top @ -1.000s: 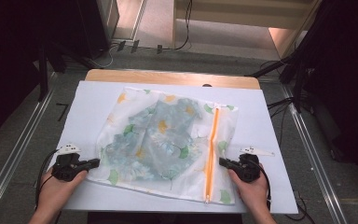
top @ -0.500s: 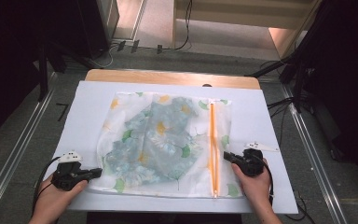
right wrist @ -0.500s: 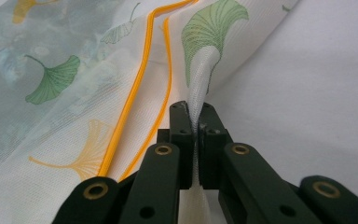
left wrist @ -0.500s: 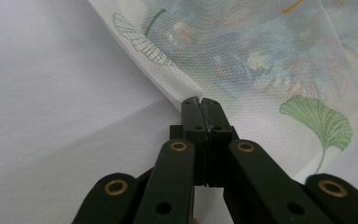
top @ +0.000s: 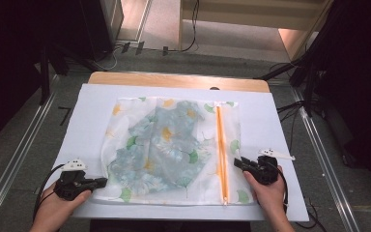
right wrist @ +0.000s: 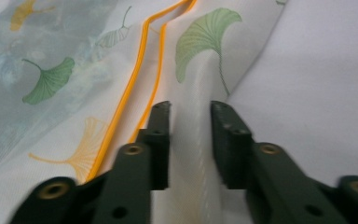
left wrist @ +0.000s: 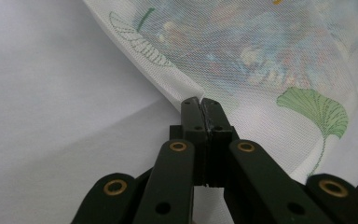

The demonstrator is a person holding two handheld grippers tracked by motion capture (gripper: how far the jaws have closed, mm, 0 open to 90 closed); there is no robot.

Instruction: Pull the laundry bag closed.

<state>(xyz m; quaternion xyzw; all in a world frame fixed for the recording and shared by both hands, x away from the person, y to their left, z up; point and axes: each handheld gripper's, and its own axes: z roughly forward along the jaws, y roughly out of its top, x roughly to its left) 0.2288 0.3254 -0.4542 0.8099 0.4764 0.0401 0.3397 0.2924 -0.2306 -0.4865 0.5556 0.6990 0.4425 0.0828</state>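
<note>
A white table point(top: 92, 121) is seen from above, with a wooden strip along its far edge and a grey floor around it. Metal rails run along the floor on both sides, and dark stands and cables crowd the far corners.

At the lower left, a person's left hand point(top: 53, 210) holds the left gripper point(top: 101, 181), its cable looping off to the left. Its jaws are pressed together on the near left corner of a mesh bag point(top: 174, 150). In the left gripper view that corner of the mesh bag point(left wrist: 242, 60) is pinched between the closed tips of the left gripper point(left wrist: 200, 105) and lifts slightly off the white surface.

The bag lies flat across the middle of the table. It is sheer white mesh printed with green and yellow ginkgo leaves, and a blue-green patterned fabric point(top: 164, 145) shows through it from inside. An orange zipper point(top: 221, 150) runs from the far edge to the near edge along its right side.

At the lower right, the right hand point(top: 268, 193) holds the right gripper point(top: 236, 162) at the bag's right edge, just right of the zipper. In the right gripper view the jaws of the right gripper point(right wrist: 190, 108) are spread apart, with a raised fold of the bag's edge point(right wrist: 200, 79) lying between them, unpinched. The zipper point(right wrist: 142, 70) passes just left of the left jaw.
</note>
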